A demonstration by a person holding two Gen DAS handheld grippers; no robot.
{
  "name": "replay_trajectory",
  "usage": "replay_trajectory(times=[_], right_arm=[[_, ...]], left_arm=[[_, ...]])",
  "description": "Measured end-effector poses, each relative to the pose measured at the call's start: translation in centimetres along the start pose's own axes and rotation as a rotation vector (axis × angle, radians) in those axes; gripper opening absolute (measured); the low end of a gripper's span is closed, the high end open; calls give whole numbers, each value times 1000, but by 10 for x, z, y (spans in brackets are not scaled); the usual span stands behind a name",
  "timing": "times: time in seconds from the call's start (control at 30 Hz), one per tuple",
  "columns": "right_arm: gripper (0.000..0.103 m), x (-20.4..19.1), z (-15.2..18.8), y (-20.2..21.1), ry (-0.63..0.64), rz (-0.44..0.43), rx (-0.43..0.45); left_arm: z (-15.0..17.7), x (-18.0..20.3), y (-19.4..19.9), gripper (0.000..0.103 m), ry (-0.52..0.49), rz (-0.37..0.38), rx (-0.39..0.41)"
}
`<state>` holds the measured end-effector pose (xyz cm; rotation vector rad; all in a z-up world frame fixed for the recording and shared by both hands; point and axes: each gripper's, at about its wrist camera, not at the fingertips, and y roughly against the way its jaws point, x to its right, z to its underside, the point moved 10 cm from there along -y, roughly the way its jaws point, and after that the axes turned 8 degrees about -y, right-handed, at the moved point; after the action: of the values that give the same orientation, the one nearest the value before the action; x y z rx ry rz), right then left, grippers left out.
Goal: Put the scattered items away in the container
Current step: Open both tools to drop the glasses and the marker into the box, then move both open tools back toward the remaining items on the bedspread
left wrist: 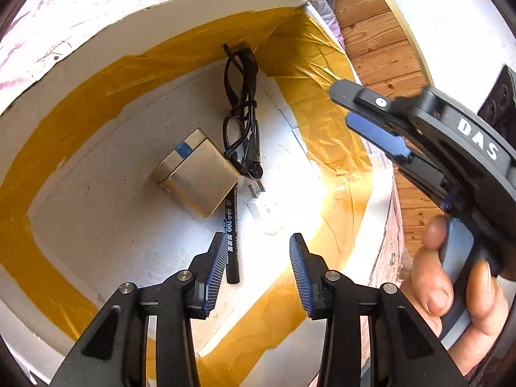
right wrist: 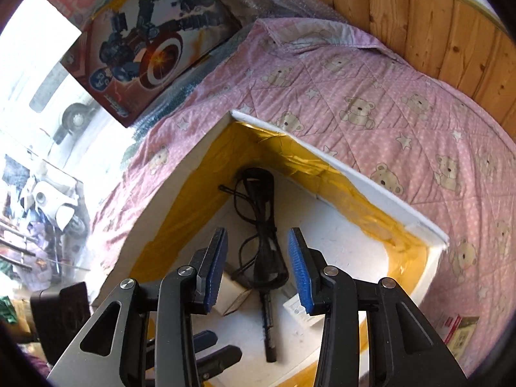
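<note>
Pink quilted bedding (right wrist: pixel 371 103) printed with bears and stars covers the surface, with wood panelling (right wrist: pixel 435 22) behind it. A white foam box (left wrist: pixel 106 48), its inner walls lined with yellow tape (left wrist: pixel 200 48), sits on the bedding, and both cameras look down into it.

Nearest in the left wrist view, the left gripper (left wrist: pixel 256 258) hangs over the box with its blue-padded fingers spread and nothing between them. Just beyond its left finger, a black marker pen (left wrist: pixel 231 235) lies on the box floor, its far end tucked under a small tan box (left wrist: pixel 196 174) with a blue strip. To the right of that box and touching it lies a coiled black cable (left wrist: pixel 240 109), its plug close to the pen and its loops reaching into the far corner.

At the right edge of the same view, a hand (left wrist: pixel 458 277) grips the handle of the right gripper (left wrist: pixel 364 113), which stands over the right wall of the box. In the right wrist view its fingers (right wrist: pixel 298 267) stand apart, holding nothing, above the cable and pen.

Farther left on the bedding, beyond the foam box, leans a toy box (right wrist: pixel 151 45) showing a figure with a round shield. At the near right edge lies a small carton (right wrist: pixel 458 329).
</note>
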<state>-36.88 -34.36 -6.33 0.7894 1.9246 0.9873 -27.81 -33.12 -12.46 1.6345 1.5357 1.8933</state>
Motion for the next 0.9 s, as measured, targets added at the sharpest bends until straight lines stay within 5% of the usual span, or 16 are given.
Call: replay_trajectory(times=[0.43,0.63,0.9], right_arm=[[45,-12,104,75,-166,-208,158],[45,-9,151,109,-231,-238,238],[45,19,209,133,-320,-231,282]], left_arm=[[39,11,41,42,-238,-115,114],[64,23,69,42,-407,-177,190],[106,53,79,42,-558,-172,186]])
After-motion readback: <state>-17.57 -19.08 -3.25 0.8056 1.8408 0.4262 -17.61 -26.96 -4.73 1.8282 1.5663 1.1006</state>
